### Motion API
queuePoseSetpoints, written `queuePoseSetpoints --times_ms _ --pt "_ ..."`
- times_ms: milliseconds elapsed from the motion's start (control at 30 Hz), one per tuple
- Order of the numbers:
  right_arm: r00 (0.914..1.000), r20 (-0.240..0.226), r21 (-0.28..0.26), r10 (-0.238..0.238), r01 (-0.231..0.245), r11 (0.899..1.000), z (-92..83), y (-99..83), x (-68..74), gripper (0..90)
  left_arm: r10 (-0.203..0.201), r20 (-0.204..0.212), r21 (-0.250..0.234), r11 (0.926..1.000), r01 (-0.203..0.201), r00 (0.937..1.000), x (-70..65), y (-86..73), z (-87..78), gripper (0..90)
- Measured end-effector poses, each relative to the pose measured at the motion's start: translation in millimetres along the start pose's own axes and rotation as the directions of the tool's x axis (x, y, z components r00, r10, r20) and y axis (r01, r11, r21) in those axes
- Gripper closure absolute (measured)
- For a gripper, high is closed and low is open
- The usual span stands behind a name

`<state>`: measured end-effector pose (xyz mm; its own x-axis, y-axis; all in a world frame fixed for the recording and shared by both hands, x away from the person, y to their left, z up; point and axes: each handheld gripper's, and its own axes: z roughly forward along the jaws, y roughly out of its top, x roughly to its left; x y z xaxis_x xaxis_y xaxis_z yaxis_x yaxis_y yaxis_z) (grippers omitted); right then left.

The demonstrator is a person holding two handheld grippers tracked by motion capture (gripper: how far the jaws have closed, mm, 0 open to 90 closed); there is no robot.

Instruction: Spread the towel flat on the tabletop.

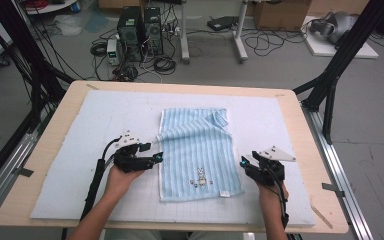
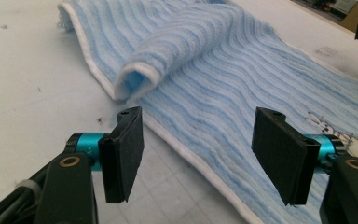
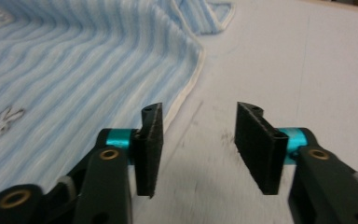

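A light blue striped towel (image 1: 200, 155) is lying flat near the middle of the tabletop (image 1: 55, 125), on the pale blue mat (image 1: 80, 150) that is covering most of the wood. The towel's far left part is folded over onto the towel itself, forming a soft roll with a white hem that is running across the towel's far end, and the far right corner is sitting crumpled just beside that roll. A small rabbit picture (image 1: 200, 176) is showing on the towel's near half, with a little white tag (image 1: 224, 193) at the towel's near edge. The left tongs (image 1: 156, 158) are hovering at the towel's left edge, level with its middle, jaws standing wide apart and gripping nothing; in the left gripper view the towel's white hem is passing between the two black pads (image 2: 126, 154) without touching either. The right tongs (image 1: 243, 162) are hanging just off the towel's right edge, over bare mat, jaws apart and gripping nothing; in the right gripper view the left pad (image 3: 150, 144) is sitting just beside the towel's hem. A hand (image 1: 120, 180) is holding the left tongs from the towel's near left side, and a black cable (image 1: 95, 185) is trailing back along the forearm.
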<state>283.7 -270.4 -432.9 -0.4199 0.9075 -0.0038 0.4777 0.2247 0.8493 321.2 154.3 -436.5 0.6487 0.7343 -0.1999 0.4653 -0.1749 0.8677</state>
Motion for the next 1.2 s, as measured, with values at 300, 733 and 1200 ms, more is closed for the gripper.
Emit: queuePoseSetpoints --times_ms 300,733,1200 --pt "0.9988 -0.048 0.018 -0.009 0.01 1.0 -25.1 -16.8 11.1 55.9 -0.018 -0.007 0.039 0.9991 0.018 0.9998 -12.5 -23.0 -12.7 36.8" --pt "0.9947 -0.098 0.074 -0.03 0.038 0.997 -20.4 -20.7 25.6 52.8 0.027 0.021 0.118 0.9926 -0.029 0.9994 -32.4 -27.4 -4.4 43.7" --pt "0.9911 -0.132 0.158 -0.016 0.037 0.987 -6.7 -23.1 39.9 77.0 0.287 0.004 0.165 0.9448 -0.283 0.958 -59.0 -31.1 -0.7 86.5"
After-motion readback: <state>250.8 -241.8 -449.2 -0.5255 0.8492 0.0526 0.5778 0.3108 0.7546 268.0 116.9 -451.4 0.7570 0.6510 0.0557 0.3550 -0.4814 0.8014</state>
